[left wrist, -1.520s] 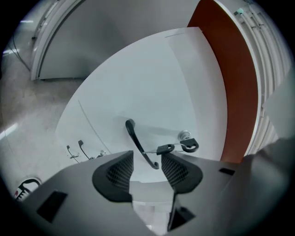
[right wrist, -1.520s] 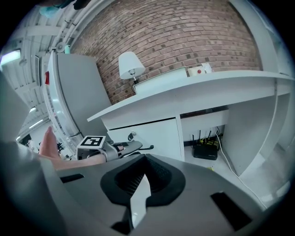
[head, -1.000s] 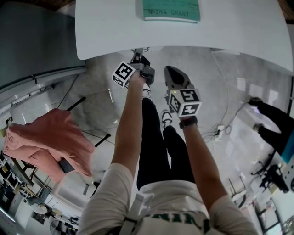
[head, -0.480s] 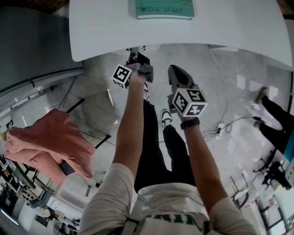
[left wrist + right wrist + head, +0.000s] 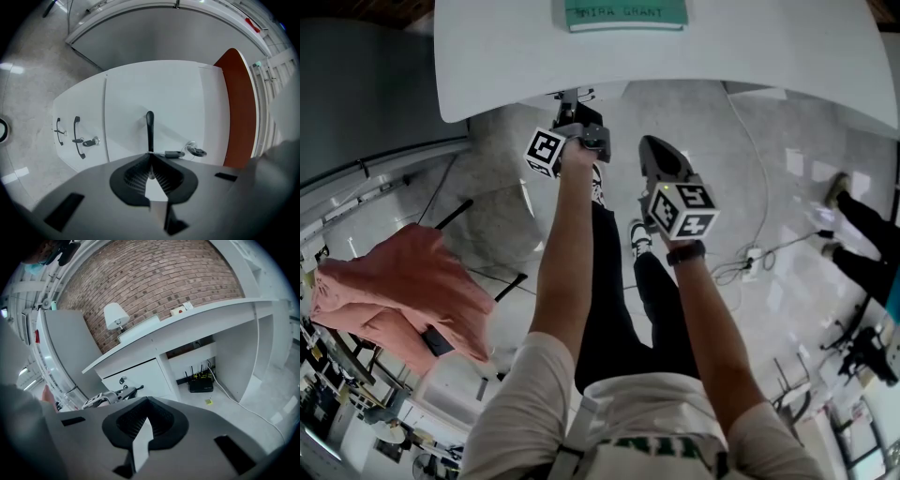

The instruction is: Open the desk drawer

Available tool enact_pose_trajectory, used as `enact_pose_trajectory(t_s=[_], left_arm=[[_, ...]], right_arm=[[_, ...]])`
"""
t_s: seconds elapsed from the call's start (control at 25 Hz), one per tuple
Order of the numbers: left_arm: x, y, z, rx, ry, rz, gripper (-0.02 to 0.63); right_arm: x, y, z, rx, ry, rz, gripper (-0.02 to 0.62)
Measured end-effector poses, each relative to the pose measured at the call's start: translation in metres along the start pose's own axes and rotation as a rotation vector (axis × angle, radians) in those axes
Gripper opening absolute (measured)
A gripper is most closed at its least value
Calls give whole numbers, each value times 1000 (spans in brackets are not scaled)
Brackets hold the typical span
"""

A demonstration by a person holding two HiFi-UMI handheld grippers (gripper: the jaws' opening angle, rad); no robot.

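Drawer (image 5: 154,93) shut, contents unseen, L gripper (image 5: 150,153) just clamped onto its handle (image 5: 149,124), R gripper (image 5: 149,399) closed, empty.

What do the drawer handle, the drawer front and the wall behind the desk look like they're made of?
The drawer handle is a thin black bar with a faint sheen: painted metal or plastic, unclear which. The drawer front is a smooth matte white panel, likely painted or laminated board. The wall is bare reddish-brown brick with mortar lines.

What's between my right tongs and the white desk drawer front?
Only the left tongs, just closed on the black drawer handle; the right gripper view shows them ahead of the shut, empty right tongs.
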State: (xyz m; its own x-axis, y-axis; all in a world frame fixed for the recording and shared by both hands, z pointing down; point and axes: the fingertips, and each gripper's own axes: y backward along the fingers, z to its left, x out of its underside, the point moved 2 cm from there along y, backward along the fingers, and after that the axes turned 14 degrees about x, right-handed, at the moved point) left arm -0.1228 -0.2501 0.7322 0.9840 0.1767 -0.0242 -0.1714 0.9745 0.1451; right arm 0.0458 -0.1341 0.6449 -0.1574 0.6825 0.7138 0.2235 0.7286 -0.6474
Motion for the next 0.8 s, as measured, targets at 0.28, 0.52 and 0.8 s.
enact_pose_trajectory(t_s=[0.28, 0.52, 0.8], left_arm=[[0, 6, 0, -12, 1, -8, 14], [4, 17, 0, -8, 7, -17, 14], [9, 25, -4, 2, 23, -22, 14]], right_arm=[[-3, 7, -2, 4, 14, -13, -5], [1, 10, 4, -5, 25, -15, -5], [12, 8, 5, -3, -8, 0, -5]])
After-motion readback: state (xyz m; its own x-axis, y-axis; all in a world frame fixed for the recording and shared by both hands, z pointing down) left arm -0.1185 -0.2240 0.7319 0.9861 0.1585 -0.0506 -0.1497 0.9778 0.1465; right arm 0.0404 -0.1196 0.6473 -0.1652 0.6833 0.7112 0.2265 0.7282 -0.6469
